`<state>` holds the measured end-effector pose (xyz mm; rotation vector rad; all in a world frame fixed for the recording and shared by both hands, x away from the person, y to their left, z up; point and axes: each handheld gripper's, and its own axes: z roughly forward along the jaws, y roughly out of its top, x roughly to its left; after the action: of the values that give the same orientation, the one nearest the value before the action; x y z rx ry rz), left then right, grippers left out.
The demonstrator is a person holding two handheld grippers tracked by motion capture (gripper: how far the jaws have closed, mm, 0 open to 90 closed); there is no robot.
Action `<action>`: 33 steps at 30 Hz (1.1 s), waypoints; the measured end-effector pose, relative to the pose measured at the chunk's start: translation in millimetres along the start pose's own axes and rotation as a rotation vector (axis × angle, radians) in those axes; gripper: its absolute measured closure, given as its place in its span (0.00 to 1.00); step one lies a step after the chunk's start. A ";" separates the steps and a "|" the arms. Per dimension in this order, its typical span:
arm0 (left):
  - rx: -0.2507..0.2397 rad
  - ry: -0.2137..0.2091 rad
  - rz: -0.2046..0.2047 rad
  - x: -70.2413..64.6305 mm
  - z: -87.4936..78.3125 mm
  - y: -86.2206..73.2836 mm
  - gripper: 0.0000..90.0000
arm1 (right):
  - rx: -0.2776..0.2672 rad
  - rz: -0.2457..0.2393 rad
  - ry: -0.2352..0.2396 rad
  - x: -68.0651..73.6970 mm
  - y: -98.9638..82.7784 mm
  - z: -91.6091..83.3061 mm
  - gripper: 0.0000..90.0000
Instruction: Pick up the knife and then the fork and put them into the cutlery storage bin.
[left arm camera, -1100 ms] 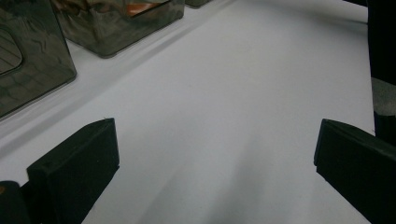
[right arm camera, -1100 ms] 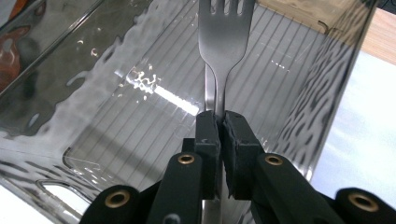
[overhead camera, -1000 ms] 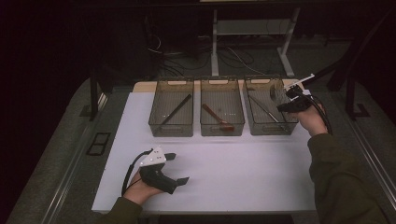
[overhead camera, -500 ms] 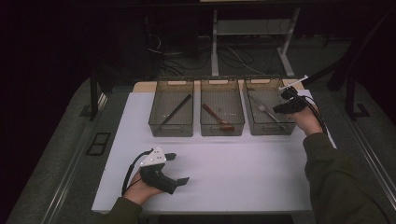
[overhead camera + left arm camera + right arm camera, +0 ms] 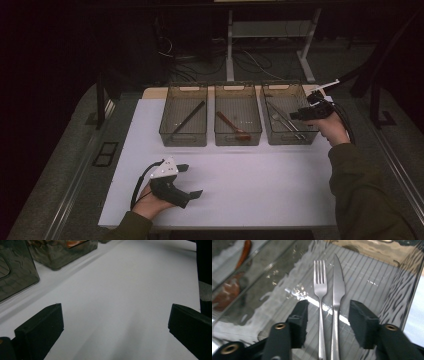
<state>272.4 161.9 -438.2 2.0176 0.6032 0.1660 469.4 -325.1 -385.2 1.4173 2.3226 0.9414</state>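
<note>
The right gripper (image 5: 296, 114) hangs over the near right part of the right-hand bin (image 5: 289, 135), the landmark for the rest; its jaws have just been opening and now stand apart, released, with nothing pressed between the pads. In the right gripper view the fork (image 5: 320, 305) and the knife (image 5: 336, 305) lie side by side on the ribbed floor of that bin, handles running toward the camera between the two jaws, tines and blade tip pointing away; the two pieces are just beside each other, the fork on the side nearer the middle bin (image 5: 237, 120). That middle bin, just beside the right-hand bin, holds a reddish-brown tool (image 5: 233, 125); the farthest bin (image 5: 183, 120) holds a dark stick (image 5: 188, 120). The left gripper (image 5: 191, 181) rests on the white table (image 5: 260, 190), well apart from the right-hand bin, its jaws spread wide over bare surface.
</note>
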 end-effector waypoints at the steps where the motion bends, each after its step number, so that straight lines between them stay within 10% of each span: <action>1: 0.000 0.000 0.000 0.0 0.1 -0.1 0.00 | -0.006 0.004 0.008 0.1 -0.2 -1.8 0.51; 20: 0.002 0.006 -0.012 0.1 2.4 1.3 0.00 | -0.138 0.005 0.072 8.9 -9.6 -26.4 0.36; 33: 0.005 0.004 -0.012 0.5 2.1 0.2 0.00 | -0.169 -0.085 0.073 32.2 -27.4 -38.6 0.30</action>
<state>273.6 160.4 -439.2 2.0186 0.6183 0.1619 414.3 -321.0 -370.3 1.2276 2.2727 1.1514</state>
